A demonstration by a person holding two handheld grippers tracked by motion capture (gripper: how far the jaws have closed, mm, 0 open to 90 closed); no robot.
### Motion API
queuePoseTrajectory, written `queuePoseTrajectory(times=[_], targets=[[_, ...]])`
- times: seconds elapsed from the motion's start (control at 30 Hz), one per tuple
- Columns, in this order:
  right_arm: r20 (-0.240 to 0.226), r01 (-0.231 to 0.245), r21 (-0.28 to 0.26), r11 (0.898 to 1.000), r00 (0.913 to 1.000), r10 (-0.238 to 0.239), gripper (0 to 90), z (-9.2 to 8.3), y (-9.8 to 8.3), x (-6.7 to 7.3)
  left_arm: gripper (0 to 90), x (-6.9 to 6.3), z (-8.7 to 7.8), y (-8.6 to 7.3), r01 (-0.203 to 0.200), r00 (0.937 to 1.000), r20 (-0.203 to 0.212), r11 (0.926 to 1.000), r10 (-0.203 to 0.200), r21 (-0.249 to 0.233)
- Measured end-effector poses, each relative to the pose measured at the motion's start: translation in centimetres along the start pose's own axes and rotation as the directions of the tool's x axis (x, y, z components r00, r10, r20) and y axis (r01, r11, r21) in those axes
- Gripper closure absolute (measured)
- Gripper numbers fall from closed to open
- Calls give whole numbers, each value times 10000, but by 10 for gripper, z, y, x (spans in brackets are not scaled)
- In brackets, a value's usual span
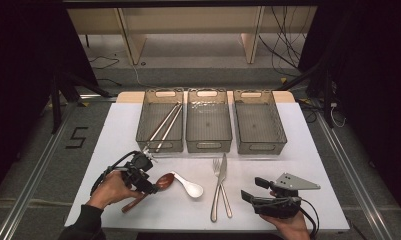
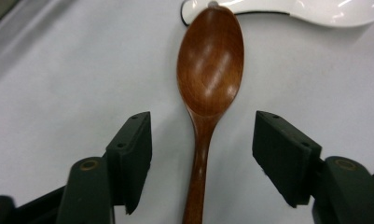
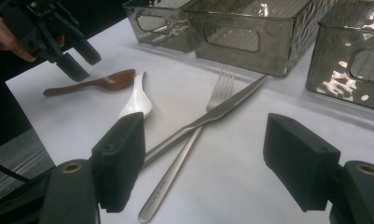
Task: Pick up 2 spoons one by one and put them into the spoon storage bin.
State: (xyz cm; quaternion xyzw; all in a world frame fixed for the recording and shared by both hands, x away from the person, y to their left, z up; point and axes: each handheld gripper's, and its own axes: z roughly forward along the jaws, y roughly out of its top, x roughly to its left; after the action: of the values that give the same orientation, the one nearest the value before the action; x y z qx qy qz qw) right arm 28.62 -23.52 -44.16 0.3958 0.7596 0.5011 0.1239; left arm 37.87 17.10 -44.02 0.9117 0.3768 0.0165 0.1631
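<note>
Left gripper (image 2: 202, 154) jaws apart, wooden spoon (image 2: 209, 79) handle between them, untouched

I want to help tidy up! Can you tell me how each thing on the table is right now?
Wooden spoon: lying flat between the open left gripper jaws, not gripped.
White ceramic spoon: lying by the wooden spoon's bowl.
Fork and knife: crossed on the table.
Left bin: holds chopsticks.
Middle bin: empty.
Right bin: empty.
Right gripper: open, holding nothing.

Brown wooden spoon (image 2: 210, 70) — white ceramic spoon (image 1: 190, 186)
</note>
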Motion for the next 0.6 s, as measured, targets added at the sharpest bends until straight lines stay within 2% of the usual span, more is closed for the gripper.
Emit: queuePoseTrajectory(times=[0.2, 0.47, 0.6], targets=[[-36, 67, 47, 10000, 10000, -66, 303, 2, 1, 3, 477, -2, 2, -3, -231, 9997, -31, 9995, 231, 216], [-42, 98, 46, 9999, 9999, -98, 304, 3, 1, 2, 566, -2, 12, -8, -258, 9996, -127, 9972, 267, 708], [-32, 79, 56, 10000, 10000, -79, 303, 2, 1, 2, 615, -2, 14, -10, -269, 9996, -65, 9965, 274, 785]])
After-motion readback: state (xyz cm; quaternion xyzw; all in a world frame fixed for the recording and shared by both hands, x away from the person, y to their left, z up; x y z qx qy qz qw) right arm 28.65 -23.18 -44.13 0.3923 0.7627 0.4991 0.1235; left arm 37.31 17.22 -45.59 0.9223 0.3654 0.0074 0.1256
